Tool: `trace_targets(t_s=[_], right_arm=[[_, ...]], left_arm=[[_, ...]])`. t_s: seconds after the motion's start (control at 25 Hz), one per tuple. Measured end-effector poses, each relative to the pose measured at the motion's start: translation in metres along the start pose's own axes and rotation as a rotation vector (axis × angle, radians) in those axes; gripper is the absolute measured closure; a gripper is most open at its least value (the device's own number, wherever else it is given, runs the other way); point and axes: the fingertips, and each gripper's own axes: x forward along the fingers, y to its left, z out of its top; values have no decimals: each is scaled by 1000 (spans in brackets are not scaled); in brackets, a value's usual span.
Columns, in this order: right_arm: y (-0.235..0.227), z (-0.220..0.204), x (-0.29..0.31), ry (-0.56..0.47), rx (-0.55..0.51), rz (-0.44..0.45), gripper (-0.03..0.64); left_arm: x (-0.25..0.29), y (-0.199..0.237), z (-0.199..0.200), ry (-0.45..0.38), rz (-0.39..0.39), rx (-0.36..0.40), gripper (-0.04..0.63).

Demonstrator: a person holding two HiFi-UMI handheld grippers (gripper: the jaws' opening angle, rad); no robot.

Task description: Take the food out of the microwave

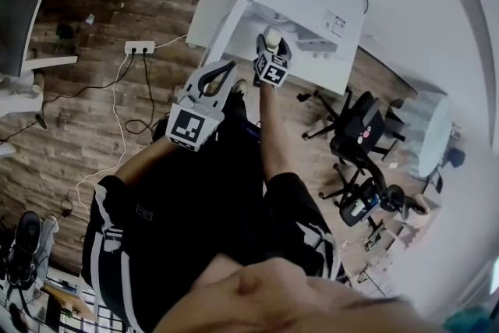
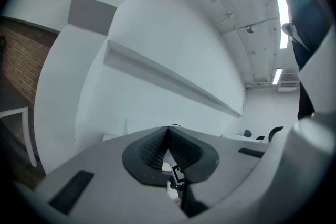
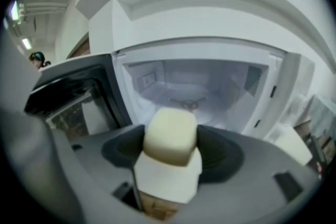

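Now the right tool is clamped on the food, a pale cream block over a white wrapper. It sits just outside the microwave, whose door hangs wide at frame left. Left tool: jaws pressed together, gripping nothing. Below lies a plank floor, with a power strip upper left and black chairs at right.

head: steeply down | left: upward | right: near microwave | shared: microwave

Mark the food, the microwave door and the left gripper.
food [image 3: 170, 136]: right gripper view, pale upper block.
microwave door [image 3: 71, 97]: right gripper view, dark glass pane.
left gripper [image 2: 168, 129]: left gripper view, where its shut tips meet.
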Motion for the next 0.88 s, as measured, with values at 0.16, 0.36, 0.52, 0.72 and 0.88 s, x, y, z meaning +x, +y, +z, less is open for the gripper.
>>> trace_targets(t_s=[0.16, 0.36, 0.52, 0.72, 0.88], right_arm=[[5, -1, -23, -32, 25, 4, 301], [9, 2, -53, -51, 20, 12, 301], [10, 7, -76, -86, 23, 41, 301], [11, 24, -106, -139, 21, 83, 301], [7, 35, -136, -183, 19, 121, 301]], left_arm=[[-6, -5, -5, 16, -42, 6, 565], [-7, -9, -3, 3, -40, 44, 565], [-1, -17, -4, 7, -30, 55, 565], [14, -18, -4, 1, 24, 59, 565], [22, -17, -1, -7, 71, 65, 565]])
